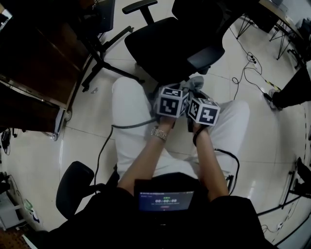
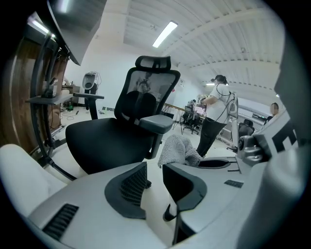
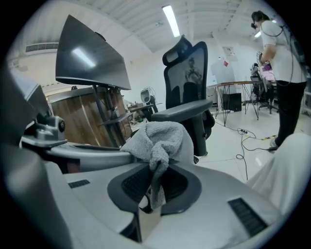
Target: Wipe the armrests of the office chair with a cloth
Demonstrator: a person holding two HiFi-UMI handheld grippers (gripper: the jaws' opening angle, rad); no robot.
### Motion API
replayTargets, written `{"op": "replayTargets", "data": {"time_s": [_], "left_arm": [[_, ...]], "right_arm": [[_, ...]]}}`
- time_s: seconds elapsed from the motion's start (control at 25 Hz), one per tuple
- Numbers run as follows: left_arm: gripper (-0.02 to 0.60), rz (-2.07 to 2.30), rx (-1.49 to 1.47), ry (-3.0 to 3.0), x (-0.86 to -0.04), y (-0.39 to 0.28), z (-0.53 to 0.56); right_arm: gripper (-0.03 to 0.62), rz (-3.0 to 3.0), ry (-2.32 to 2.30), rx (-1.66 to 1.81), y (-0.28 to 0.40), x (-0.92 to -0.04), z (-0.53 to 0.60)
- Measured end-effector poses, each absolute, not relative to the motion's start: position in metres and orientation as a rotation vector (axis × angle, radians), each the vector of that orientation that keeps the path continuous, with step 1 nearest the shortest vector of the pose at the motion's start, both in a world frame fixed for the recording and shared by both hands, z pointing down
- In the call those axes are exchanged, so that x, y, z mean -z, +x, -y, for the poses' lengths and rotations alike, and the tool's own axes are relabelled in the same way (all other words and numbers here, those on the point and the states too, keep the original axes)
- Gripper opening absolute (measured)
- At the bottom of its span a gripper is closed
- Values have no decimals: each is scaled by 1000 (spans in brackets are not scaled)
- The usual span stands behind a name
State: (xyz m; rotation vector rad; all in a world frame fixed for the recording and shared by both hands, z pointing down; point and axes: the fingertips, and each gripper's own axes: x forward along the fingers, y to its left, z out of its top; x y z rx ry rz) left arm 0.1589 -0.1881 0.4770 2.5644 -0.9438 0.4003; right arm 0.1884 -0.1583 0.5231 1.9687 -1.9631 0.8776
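Observation:
A black office chair stands just ahead of my knees, with one armrest at the far side and the other armrest near me. My two grippers are held close together over my lap, marker cubes side by side. The right gripper is shut on a grey terry cloth, which bunches up above its jaws, short of the near armrest. The left gripper is open with nothing between its jaws. The cloth shows just beyond it, below the armrest.
A wooden desk stands at the left, with another chair's base beside it. A second black chair is at my lower left. Cables trail over the tiled floor at the right. A person stands further back.

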Motion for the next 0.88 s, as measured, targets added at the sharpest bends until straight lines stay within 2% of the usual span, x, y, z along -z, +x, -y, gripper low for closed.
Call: {"op": "replayTargets", "data": {"time_s": [0.88], "left_arm": [[106,982,-388,2542,-480,145,197]], "right_arm": [[44,2012,1982,-792,182,-513,160]]}}
